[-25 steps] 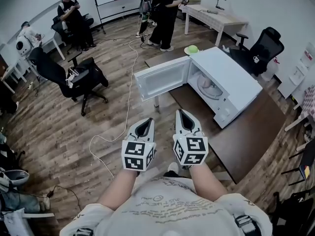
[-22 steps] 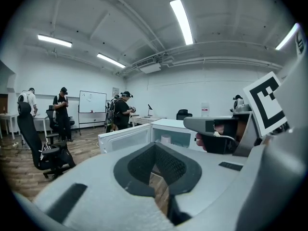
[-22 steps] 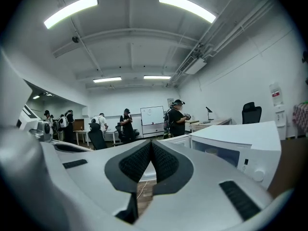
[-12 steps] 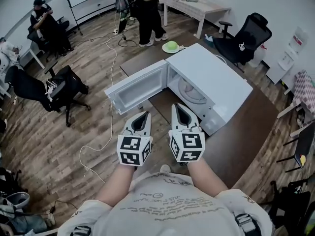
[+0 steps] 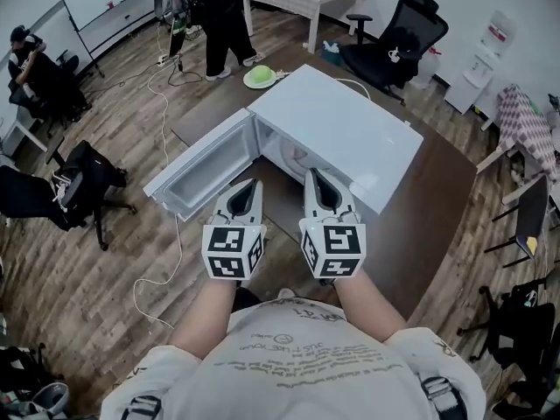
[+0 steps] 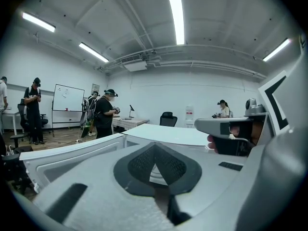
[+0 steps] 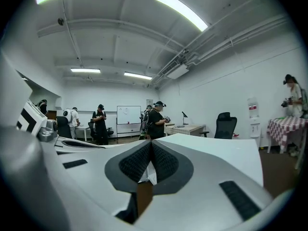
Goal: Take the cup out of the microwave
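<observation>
The left claw [image 5: 248,186] and right claw [image 5: 317,178] are being held side by side right at the open microwave [image 5: 341,125], each pinched shut tip to tip with nothing in it. The microwave is being carried by the dark tabletop [image 5: 437,208], long side running up-left to down-right in the head view, mouth facing the claws, door [image 5: 201,164] swung out left. The cup can't be made out in the sliver of cavity showing.
</observation>
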Tool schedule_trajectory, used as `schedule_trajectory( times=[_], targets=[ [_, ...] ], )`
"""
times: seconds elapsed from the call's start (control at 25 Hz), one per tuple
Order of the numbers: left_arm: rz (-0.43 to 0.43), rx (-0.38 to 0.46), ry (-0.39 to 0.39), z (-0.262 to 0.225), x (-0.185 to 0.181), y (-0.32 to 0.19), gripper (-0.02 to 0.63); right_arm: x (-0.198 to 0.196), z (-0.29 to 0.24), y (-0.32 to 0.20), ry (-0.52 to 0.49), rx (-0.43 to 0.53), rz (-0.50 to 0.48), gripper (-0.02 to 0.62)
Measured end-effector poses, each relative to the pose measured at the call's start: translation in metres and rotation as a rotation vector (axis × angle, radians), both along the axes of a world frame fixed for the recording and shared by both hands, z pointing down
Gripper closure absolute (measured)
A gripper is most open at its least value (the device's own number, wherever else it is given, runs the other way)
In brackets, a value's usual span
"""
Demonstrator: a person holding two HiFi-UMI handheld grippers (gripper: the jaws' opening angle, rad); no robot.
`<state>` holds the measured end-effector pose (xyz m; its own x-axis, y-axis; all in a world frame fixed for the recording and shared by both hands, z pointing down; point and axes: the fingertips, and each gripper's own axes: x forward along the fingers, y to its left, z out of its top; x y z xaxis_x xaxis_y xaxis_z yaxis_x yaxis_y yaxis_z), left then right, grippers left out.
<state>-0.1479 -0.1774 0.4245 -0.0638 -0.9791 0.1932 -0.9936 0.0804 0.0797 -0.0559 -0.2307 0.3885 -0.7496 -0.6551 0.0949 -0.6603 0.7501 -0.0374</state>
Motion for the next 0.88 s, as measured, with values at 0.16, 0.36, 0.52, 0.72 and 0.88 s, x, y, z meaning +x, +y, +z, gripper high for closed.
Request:
schedule_trajectory(
  times=[0.16,0.36,0.52,0.72,0.88],
  targets=[
    [0.072,-0.023,0.009,0.013,0.002,-0.021,0.592,0.011,0.007,-0.015,0.01,-0.01,0.074,0.58],
    [0.179,-0.048,0.011,0.025,-0.005,-0.05,0.592,0.01,0.005,-0.033,0.0,-0.015,0.173,0.58],
    [0.236,-0.057,0.028,0.033,-0.015,-0.071,0.592,0.003,0.004,-0.042,0.015,-0.006,0.23,0.58],
    [0.331,-0.095,0.038,0.053,-0.019,-0.093,0.592,0.001,0.005,-0.051,0.027,-0.015,0.31,0.58],
    [0.406,-0.13,0.028,0.074,-0.019,-0.11,0.591,0.005,0.009,-0.053,0.038,-0.02,0.384,0.58]
  ],
)
